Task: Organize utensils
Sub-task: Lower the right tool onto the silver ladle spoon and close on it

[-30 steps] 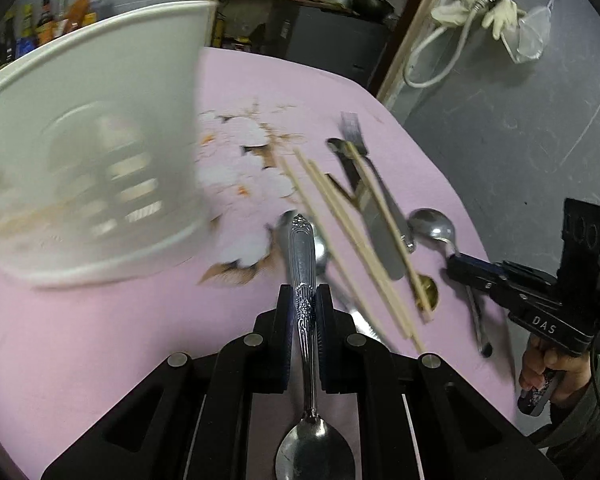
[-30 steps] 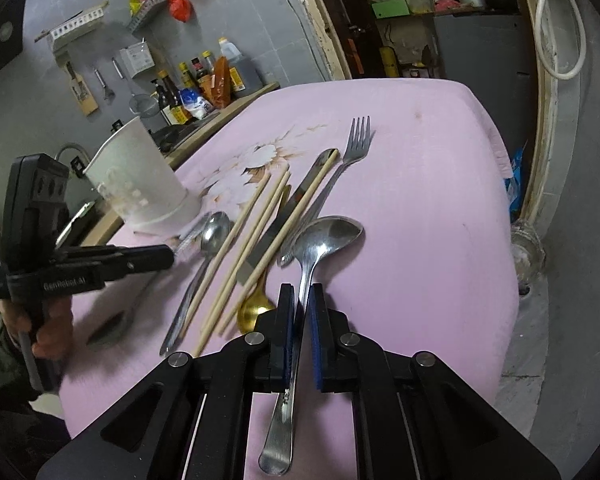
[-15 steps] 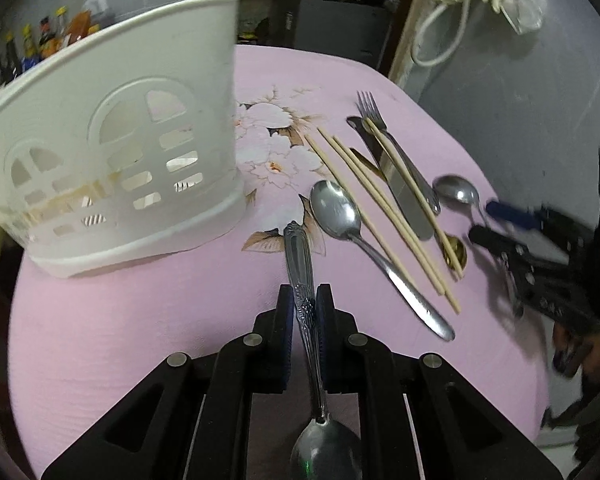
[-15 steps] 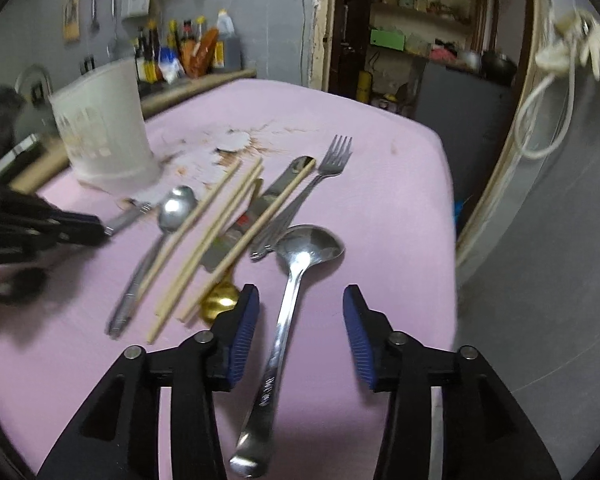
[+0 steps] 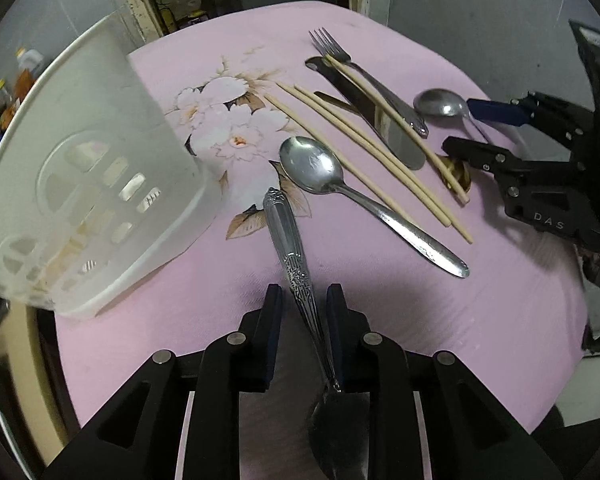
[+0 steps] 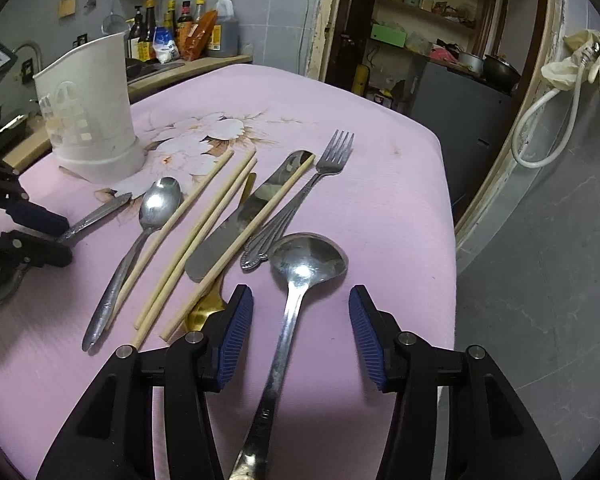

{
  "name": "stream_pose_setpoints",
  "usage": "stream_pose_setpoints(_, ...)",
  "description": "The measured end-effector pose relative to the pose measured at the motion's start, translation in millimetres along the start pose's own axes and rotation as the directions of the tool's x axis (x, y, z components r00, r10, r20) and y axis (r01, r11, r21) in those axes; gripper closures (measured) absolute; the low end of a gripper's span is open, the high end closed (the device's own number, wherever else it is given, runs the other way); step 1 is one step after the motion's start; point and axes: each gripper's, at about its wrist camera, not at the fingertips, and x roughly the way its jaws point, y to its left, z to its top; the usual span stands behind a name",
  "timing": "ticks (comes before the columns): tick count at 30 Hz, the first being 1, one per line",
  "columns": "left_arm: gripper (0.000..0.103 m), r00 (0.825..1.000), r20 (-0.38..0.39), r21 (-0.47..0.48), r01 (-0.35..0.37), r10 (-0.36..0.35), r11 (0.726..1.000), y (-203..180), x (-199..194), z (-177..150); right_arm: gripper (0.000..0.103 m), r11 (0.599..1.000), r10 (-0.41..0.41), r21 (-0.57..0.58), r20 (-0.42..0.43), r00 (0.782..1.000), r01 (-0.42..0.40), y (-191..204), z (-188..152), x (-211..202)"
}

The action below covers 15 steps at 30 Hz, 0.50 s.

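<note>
- Two spoons now lie loose on the pink cloth (image 6: 380, 184), each between a pair of parted jaws, where a second ago both were pinched.
- Far left stands the white holder (image 5: 80, 184), a tall plastic cup with arched cut-outs and slotted walls; no utensil can be seen in it yet.
- The left gripper (image 5: 303, 322) has just been opening: its pads stand narrowly apart around the ornate spoon (image 5: 288, 240), whose embossed steel handle now rests on the cloth and points toward the holder's foot. The neck lies close against the right-hand pad, so I cannot rule out a light touch, but there is no squeeze.
- Next comes a plain steel spoon (image 5: 356, 196), bowl up, then three pale wooden chopsticks (image 5: 364, 152), straight and matte, a fourth lying over a polished flat knife (image 5: 384, 128), a fork (image 5: 364, 72) with a ribbed handle, and a gold spoon (image 6: 206, 312) half hidden beneath them.
- The right gripper (image 6: 300, 336) is released, its ridged blue pads well apart on either side of the round ladle spoon (image 6: 300, 280), which lies flat with its shiny bowl away from the camera.
- Both pieces look set down rather than stowed, so I judge the sorting barely started: everything still needs lifting into the holder.
</note>
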Motion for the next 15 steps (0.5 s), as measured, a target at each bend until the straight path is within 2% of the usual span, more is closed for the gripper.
stream_pose_setpoints(2,0.084,1.000,-0.008,0.011,-0.005,0.005,1.000,-1.6,1.7,2.5,0.069,1.000,0.001,-0.005,0.000,1.000,-0.001,1.3,1.1,0.7)
stream_pose_setpoints(6,0.091,1.000,0.005,0.024,-0.011,0.011,1.000,1.5,0.4,0.2,0.079,1.000,0.002,0.013,0.004,1.000,-0.002,-1.2,4.6,1.6)
stream_pose_setpoints(11,0.096,0.995,0.080,-0.065,0.063,-0.057,0.996,15.6,-4.1,-9.4,0.095,0.998,-0.053,-0.016,0.031,0.998,0.053,3.5,2.2,1.1)
stream_pose_setpoints(15,0.096,0.983,0.162,-0.133,0.109,-0.087,0.985,23.0,-9.6,-21.3,0.097,0.999,-0.046,-0.006,0.063,0.997,0.047,2.5,-1.3,-3.8)
